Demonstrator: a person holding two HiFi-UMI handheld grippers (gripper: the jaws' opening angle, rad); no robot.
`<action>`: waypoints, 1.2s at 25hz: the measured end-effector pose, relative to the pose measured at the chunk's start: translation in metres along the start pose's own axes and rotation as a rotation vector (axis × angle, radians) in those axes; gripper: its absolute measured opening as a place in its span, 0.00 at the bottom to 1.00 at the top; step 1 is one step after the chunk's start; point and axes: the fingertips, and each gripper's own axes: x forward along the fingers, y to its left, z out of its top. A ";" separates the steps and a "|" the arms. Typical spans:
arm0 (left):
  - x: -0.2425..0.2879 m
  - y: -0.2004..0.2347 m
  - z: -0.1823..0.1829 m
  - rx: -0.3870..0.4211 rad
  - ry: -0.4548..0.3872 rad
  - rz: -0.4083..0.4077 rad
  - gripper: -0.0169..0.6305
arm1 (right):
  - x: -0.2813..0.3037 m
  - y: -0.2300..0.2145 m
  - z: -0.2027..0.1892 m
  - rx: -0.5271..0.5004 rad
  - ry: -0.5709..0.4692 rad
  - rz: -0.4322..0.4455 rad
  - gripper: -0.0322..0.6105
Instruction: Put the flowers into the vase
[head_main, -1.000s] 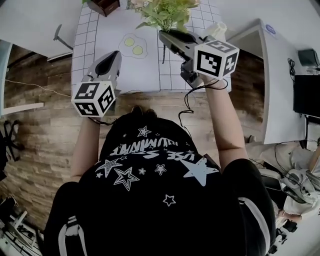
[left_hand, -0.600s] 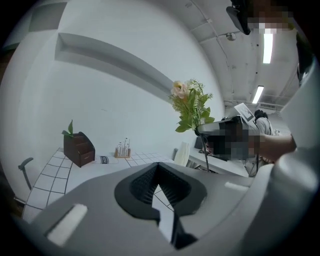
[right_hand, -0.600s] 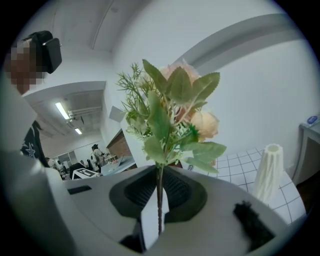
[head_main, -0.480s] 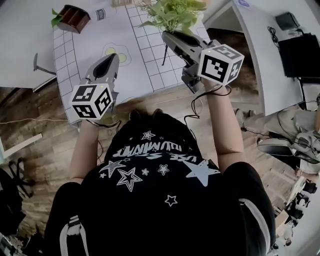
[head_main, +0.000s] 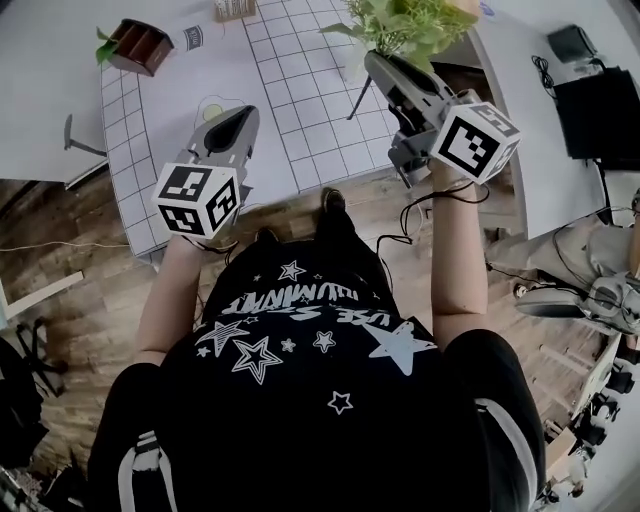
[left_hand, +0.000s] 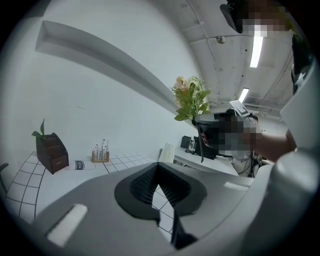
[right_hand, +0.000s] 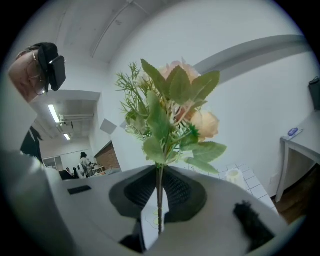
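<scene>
My right gripper is shut on the thin stem of a flower bunch with peach blooms and green leaves. It holds the bunch upright above the right part of the gridded table mat. In the right gripper view the stem runs straight up between the jaws, and the blooms fill the middle. A small white ribbed vessel, perhaps the vase, stands on the table far behind. My left gripper is shut with nothing in it and hovers over the mat's near edge. Its closed jaws point across the table.
At the table's far left stands a brown box with a green leaf in it. A small wooden rack and a white labelled cup are beside it. A white desk adjoins on the right. Wooden floor lies below the table.
Both hands have swung to the right. The right gripper has carried the flowers up and further right; the left gripper has followed it over the mat.
</scene>
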 end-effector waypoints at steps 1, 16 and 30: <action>0.005 -0.003 0.001 0.010 0.000 -0.001 0.04 | -0.003 -0.006 0.004 0.002 -0.007 -0.003 0.12; 0.098 -0.027 0.026 0.022 -0.052 0.093 0.04 | -0.016 -0.115 0.075 0.002 -0.125 0.079 0.12; 0.195 -0.071 0.013 0.129 0.012 -0.023 0.58 | -0.002 -0.167 0.113 -0.003 -0.172 0.194 0.12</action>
